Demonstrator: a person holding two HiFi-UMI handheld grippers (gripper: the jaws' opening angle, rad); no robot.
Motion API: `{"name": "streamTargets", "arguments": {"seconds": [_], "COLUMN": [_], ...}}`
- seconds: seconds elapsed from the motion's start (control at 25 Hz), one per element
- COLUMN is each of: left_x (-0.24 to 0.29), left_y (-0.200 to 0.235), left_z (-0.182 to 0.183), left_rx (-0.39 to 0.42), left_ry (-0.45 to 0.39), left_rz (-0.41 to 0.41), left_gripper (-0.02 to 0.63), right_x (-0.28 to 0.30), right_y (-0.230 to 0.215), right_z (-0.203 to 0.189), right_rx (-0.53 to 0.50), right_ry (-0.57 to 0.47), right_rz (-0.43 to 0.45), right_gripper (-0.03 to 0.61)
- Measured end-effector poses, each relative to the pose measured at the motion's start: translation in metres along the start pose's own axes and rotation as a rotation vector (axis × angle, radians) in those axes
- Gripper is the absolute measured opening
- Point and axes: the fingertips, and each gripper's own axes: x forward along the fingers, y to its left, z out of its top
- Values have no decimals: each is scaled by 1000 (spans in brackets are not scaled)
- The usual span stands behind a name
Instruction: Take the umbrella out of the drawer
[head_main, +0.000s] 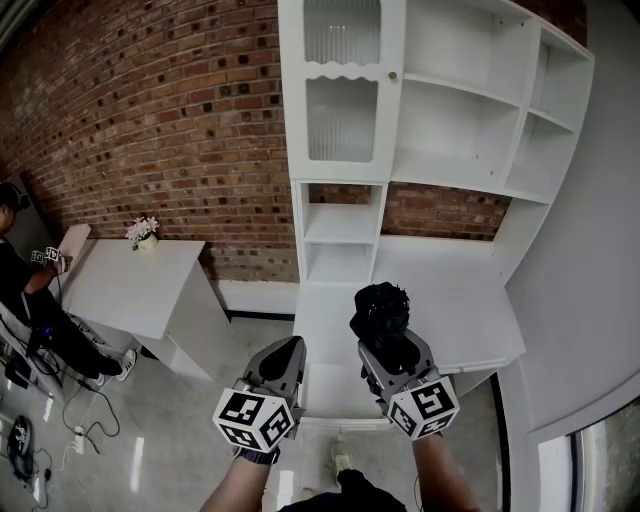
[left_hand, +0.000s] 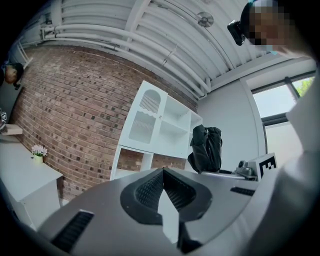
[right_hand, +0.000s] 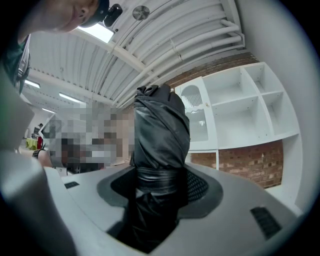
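Umbrella (head_main: 380, 310) sits grasped in right tool (head_main: 388, 347), pointing twelve o'clock; left tool (head_main: 288, 350), clenched empty, lies at its nine o'clock.

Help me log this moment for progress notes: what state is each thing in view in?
umbrella: folded, strap wrapped round it, held in the right hand-held gripper.
right hand-held gripper: shut on the umbrella.
left hand-held gripper: jaws together, nothing between them.
glass cabinet door: closed.
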Motion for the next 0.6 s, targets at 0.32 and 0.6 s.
{"name": "streamTargets", "arguments": {"seconds": [0.32, 0.6], "left_x": [-5, -6], "left_y": [-1, -2], "left_z": [5, 6], "left_rx": [24, 26], "left_ry": [-11, -15], "left_rz": [6, 11], "left_gripper": [6, 6], "right_x": [-3, -3], "right_y": [3, 4], "right_z": [6, 10], "right_rx": [-2, -9], "right_ry": [-10, -21], "right_rz": [-6, -2], "right_gripper": [224, 224]}}
